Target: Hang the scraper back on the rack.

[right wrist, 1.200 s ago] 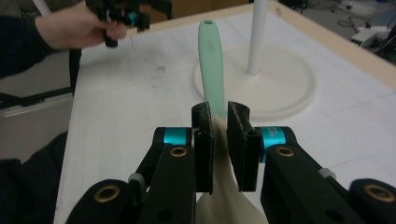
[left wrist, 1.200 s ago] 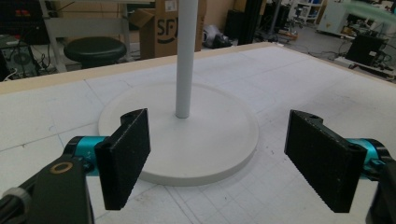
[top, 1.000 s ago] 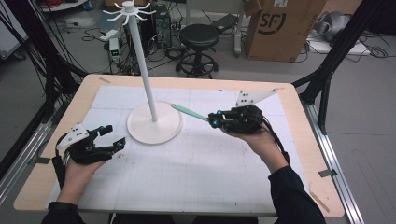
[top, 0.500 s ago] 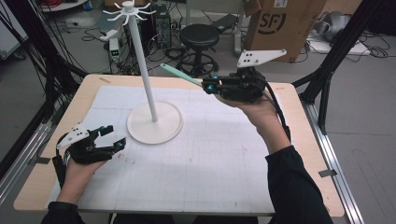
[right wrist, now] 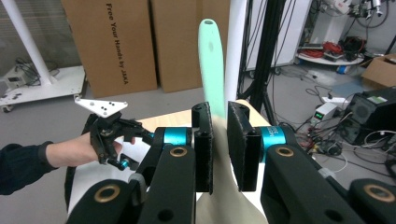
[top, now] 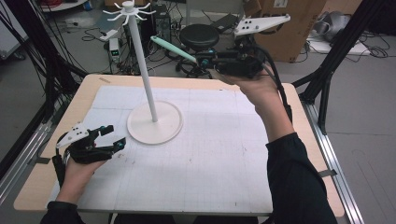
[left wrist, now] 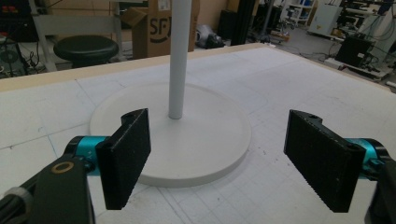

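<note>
A white stand rises from a round base [top: 154, 123] on the table; its pole [top: 142, 65] ends in a ring of hooks [top: 128, 9]. My right gripper [top: 203, 59] is held high, to the right of the pole, shut on a utensil with a mint-green handle [top: 173, 48] that points left toward the hooks. In the right gripper view the handle [right wrist: 211, 65] sticks up from between the closed pads of the right gripper [right wrist: 219, 140], a hole at its tip. My left gripper [top: 114, 135] rests open at the table's left, facing the base [left wrist: 210, 140] and pole [left wrist: 180, 56], with nothing between the jaws of the left gripper [left wrist: 219, 154].
The table [top: 224, 186] carries a white gridded mat. A black stool [top: 200, 35] and cardboard boxes [top: 289, 42] stand beyond the far edge. Black frame legs [top: 341, 51] flank the right side. Cables lie on the floor behind.
My right hand has lifted the utensil from just above the base to well above the table's far edge, the handle tip nearer the hooks. The left gripper has stayed put.
</note>
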Tool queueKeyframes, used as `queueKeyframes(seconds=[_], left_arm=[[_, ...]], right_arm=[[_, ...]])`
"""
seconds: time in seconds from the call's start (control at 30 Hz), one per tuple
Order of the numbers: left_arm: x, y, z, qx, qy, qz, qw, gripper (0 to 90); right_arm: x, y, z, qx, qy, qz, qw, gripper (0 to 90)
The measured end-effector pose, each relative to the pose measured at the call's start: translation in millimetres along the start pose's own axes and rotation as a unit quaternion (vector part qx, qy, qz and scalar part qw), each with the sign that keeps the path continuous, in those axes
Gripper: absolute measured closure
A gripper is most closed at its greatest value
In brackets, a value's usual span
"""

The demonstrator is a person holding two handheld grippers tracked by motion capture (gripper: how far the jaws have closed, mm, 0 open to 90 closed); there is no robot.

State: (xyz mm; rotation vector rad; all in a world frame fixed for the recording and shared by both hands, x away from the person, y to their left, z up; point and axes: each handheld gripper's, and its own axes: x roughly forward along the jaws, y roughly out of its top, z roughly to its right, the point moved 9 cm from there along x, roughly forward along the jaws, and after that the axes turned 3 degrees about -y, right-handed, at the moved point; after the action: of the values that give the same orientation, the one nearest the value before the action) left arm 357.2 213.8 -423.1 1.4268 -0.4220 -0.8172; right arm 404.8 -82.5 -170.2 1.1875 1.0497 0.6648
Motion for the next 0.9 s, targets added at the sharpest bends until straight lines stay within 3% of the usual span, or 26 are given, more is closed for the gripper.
queueKeyframes(seconds=[0.53,0.9], left_arm=[[-0.6,1.2,-1.1,-0.001,-0.002,0.003,1.0000,23.4],[-0.7,1.2,-0.9,-0.002,-0.002,0.003,1.0000,23.4]], right_arm=[[-0.4,28.6,4.6,-0.005,-0.017,0.006,0.9998,81.6],[8.6,33.5,7.3,-0.008,-0.026,0.005,0.9996,81.5]])
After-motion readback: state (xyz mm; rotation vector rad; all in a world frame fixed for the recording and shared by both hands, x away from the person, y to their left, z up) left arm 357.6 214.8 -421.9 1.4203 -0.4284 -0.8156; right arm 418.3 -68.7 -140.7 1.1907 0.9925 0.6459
